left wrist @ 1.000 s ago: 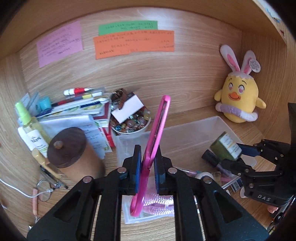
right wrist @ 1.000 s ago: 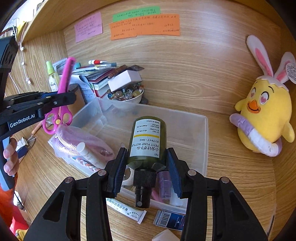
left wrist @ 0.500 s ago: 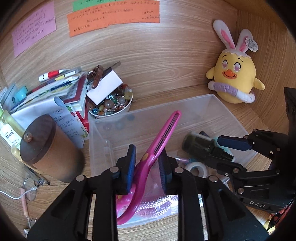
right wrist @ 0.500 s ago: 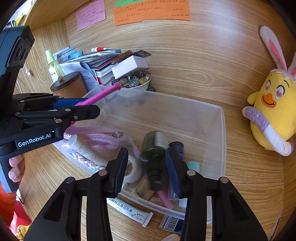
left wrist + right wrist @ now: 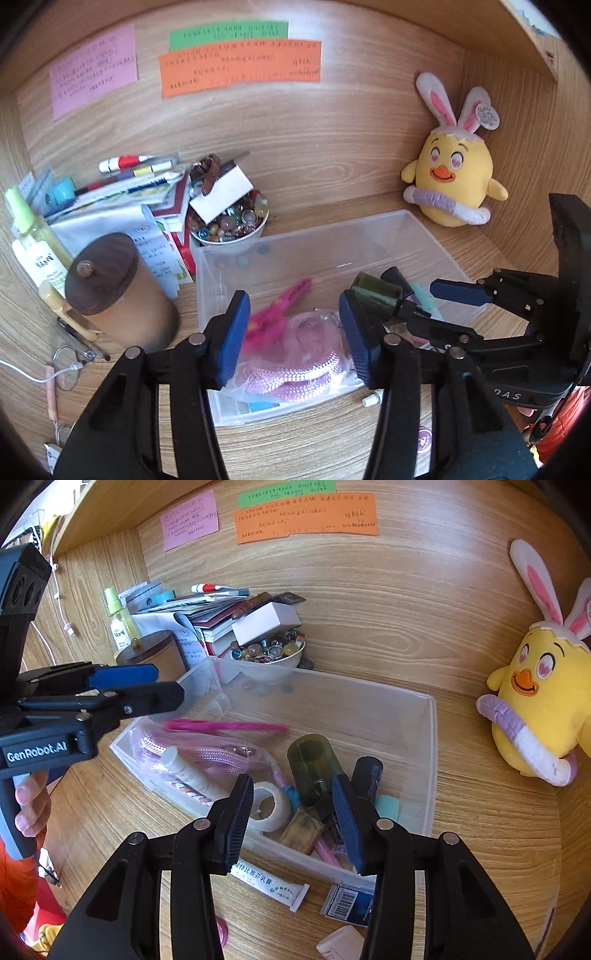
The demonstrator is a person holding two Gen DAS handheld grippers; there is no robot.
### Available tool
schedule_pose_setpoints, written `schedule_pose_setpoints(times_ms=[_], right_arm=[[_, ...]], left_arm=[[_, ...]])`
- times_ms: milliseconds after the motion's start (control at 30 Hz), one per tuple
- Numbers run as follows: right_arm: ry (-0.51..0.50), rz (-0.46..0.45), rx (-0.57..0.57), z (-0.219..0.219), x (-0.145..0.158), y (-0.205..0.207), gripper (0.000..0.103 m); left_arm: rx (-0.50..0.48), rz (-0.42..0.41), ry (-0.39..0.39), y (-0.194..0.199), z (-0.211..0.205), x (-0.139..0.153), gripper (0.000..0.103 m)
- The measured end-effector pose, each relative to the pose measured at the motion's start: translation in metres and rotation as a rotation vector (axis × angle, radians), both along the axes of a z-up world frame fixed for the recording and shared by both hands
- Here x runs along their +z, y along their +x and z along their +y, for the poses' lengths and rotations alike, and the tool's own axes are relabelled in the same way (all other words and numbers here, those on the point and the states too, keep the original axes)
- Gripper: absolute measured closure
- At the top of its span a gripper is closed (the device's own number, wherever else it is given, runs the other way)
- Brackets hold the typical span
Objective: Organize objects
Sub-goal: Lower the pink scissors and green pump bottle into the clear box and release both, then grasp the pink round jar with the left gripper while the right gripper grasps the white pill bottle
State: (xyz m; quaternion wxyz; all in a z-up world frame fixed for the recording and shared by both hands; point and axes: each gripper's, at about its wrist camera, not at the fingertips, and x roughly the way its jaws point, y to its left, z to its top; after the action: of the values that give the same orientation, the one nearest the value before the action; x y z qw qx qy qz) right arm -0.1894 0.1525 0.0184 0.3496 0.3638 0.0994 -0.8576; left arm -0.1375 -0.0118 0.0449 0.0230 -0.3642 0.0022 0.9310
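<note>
Pink scissors (image 5: 275, 314) (image 5: 225, 725) show blurred inside the clear plastic bin (image 5: 306, 238) (image 5: 430, 738), loose over a pink mesh bag (image 5: 295, 365). My left gripper (image 5: 291, 332) (image 5: 170, 685) hovers above the bin's left end; its jaws are opening and the pads touch nothing. A dark green pump bottle (image 5: 314, 764) (image 5: 375, 293) lies on its side in the bin. My right gripper (image 5: 293, 816) (image 5: 417, 295) stands over the bottle's pump end, jaws opening, with the left pad clear of it.
A tape roll (image 5: 269, 805) and small items lie in the bin. A marble bowl (image 5: 229, 221), a brown lidded canister (image 5: 118, 291) and a book-and-pen pile (image 5: 122, 192) stand left. A yellow plush chick (image 5: 454, 184) sits right. A cream tube (image 5: 273, 884) lies in front.
The left jaws went from shut on the upright scissors to open, and the scissors tipped and dropped into the bin. The right gripper lowered the green bottle into the bin and loosened off it.
</note>
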Motion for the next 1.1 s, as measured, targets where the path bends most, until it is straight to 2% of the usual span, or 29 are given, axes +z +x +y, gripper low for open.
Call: schedule_pose_setpoints(times_ms=[100,167,233,333,467,600,867,1033,1100], right_arm=[[-0.006,0.014,-0.015,0.006,0.005,0.007,0.059],[-0.008,0.028,-0.019,0.012,0.009,0.014,0.055],[-0.015,0.040,-0.023,0.018,0.013,0.020,0.051],[-0.020,0.062,-0.034,0.028,0.017,0.030,0.044],[-0.024,0.079,-0.049,0.042,0.017,0.045,0.034],[0.006,0.086,-0.069,0.053,0.010,0.055,0.030],[0.065,0.020,-0.129,0.075,-0.024,0.061,0.029],[0.090,-0.036,-0.141,0.081,-0.045,0.059,0.030],[0.090,-0.059,-0.132,0.081,-0.050,0.056,0.034]], left_arm=[[0.001,0.025,-0.001,0.010,0.000,0.008,0.049],[0.017,0.055,-0.015,0.020,0.001,0.013,0.040],[0.028,0.082,-0.029,0.030,0.004,0.015,0.025],[0.022,0.101,-0.028,0.045,0.009,0.015,0.012],[0.004,0.094,-0.025,0.059,0.017,0.006,0.008],[-0.003,0.075,-0.014,0.069,0.020,-0.007,0.005],[-0.020,-0.007,0.033,0.085,0.030,-0.039,0.005],[-0.064,-0.070,0.054,0.093,0.045,-0.063,0.005],[-0.074,-0.075,0.054,0.097,0.052,-0.070,0.005]])
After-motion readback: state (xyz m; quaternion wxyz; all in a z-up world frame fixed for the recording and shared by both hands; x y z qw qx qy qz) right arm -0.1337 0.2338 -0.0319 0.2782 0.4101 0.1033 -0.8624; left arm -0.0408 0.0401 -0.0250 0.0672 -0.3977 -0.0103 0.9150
